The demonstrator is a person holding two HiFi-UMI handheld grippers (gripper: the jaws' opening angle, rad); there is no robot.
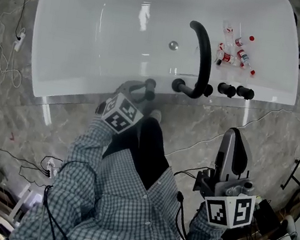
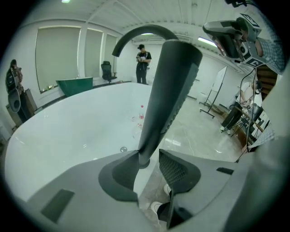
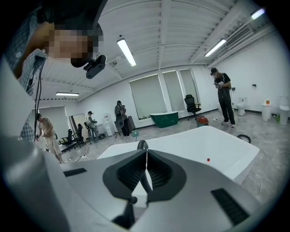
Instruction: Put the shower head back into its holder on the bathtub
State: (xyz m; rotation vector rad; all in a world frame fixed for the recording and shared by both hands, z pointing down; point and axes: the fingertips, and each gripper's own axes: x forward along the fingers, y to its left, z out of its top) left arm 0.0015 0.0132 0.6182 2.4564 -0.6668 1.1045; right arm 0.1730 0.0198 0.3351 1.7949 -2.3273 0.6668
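My left claw (image 2: 149, 165) is closed on the shower head (image 2: 168, 86), with the jaws pinching the thin lower end of its dark handle. From the grip the handle climbs up and away from the claw, leaning to my right and widening toward the top. Its round butt end sits right between the fingertips, just past them. From the head view I see this claw (image 1: 141, 91) at the near rim of the tub (image 1: 65, 47), a little to the left of the black spout (image 1: 204, 52). I cannot tell whether the butt end is touching the rim. Beyond the claw is the white inside of the tub (image 2: 54, 136), and the spout (image 2: 136, 34) arches behind the handle. The floor shows under the jaws.

My right claw (image 3: 146, 158) has its jaws pressed together with nothing between them. In the head view it (image 1: 236, 137) hangs over the floor on my side, well apart from the tub and the shower head.
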